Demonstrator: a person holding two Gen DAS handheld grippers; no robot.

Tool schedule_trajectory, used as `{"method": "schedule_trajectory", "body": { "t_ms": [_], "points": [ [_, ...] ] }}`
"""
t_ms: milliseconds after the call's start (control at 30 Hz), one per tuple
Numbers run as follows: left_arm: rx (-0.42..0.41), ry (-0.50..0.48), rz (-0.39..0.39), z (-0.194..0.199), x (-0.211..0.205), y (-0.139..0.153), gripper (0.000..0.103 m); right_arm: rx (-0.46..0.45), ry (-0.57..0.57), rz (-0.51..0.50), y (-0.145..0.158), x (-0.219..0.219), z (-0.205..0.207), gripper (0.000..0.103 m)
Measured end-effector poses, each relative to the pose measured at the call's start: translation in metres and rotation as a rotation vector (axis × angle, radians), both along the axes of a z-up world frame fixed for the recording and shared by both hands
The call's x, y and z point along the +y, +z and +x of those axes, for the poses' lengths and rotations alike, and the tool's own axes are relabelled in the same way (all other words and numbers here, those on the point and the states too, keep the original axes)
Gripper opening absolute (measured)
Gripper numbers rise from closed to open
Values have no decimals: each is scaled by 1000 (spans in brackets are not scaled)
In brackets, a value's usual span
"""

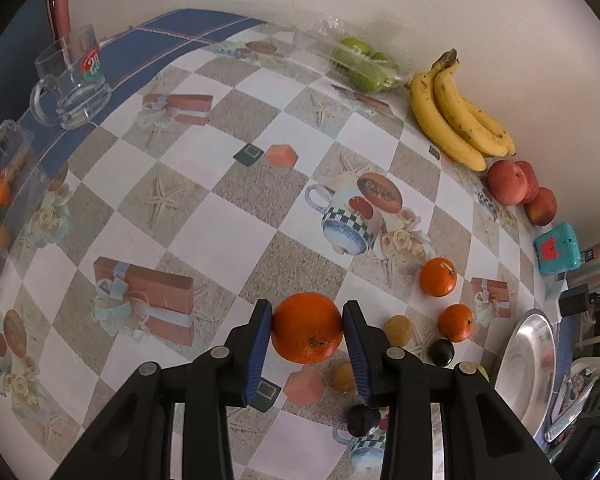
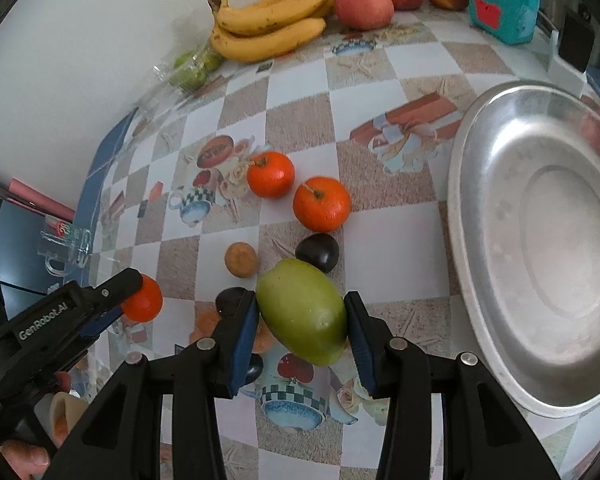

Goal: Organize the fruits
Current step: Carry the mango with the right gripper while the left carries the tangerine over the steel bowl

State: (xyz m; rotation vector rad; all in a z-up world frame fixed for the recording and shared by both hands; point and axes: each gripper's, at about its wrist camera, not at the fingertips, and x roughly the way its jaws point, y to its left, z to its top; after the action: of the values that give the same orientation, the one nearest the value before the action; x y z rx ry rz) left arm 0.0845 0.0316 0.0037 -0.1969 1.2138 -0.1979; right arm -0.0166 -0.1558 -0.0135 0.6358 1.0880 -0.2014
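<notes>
Left gripper (image 1: 307,330) closed on a large orange (image 1: 307,328), blue fingers (image 1: 257,350) pressed against its two sides, fruit lifted clear of the checked worktop (image 1: 236,216). Same orange (image 2: 142,298) partly visible in the right wrist view, clamped at the tip of the left gripper (image 2: 134,294) low on the left, with part of a hand (image 2: 24,456) below it.

Right gripper (image 2: 302,320) closed on a green mango (image 2: 302,312), fingers (image 2: 244,336) gripping both flanks, mango tilted with its far end pointing away, held above the worktop (image 2: 380,276).

Loose on the worktop beyond the held mango: two small oranges (image 2: 322,203) close together, a dark plum (image 2: 317,252) just beside the mango's far end, a small brown fruit (image 2: 241,260) to its left, another dark plum (image 2: 230,300) partly hidden behind the left finger. Same cluster to the right of the held orange in the left wrist view: small oranges (image 1: 438,277), brown fruit (image 1: 398,330), dark plum (image 1: 441,352).

Along the wall: bananas (image 2: 272,24), three red apples (image 2: 364,5), green fruit in a clear bag (image 2: 192,68). Teal box (image 2: 502,6) at the far corner, near the apples. Empty-looking metal tray (image 2: 466,184) to the right of the mango. Glass mug (image 1: 70,80) at the far left edge of the worktop.
</notes>
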Motion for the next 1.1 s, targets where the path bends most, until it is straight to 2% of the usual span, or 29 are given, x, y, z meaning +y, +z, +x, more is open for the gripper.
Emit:
{"method": "schedule_trajectory", "body": {
  "t_ms": [367,567,733,967,1100],
  "points": [
    [-70,-95,28,-9,-31,18,39,-8,-52,-69,17,-21,-12,45],
    [-64,-177,44,-14,-62,21,39,23,-128,-92,16,-51,-24,45],
    [-75,-272,53,-22,-101,28,39,38,-191,-91,15,-73,-34,45],
    [-107,-466,31,-51,-173,35,39,51,-285,-108,16,-98,-56,45],
    [-134,-524,27,-66,-200,34,39,62,-343,-74,10,-117,-70,45]
  ]
}}
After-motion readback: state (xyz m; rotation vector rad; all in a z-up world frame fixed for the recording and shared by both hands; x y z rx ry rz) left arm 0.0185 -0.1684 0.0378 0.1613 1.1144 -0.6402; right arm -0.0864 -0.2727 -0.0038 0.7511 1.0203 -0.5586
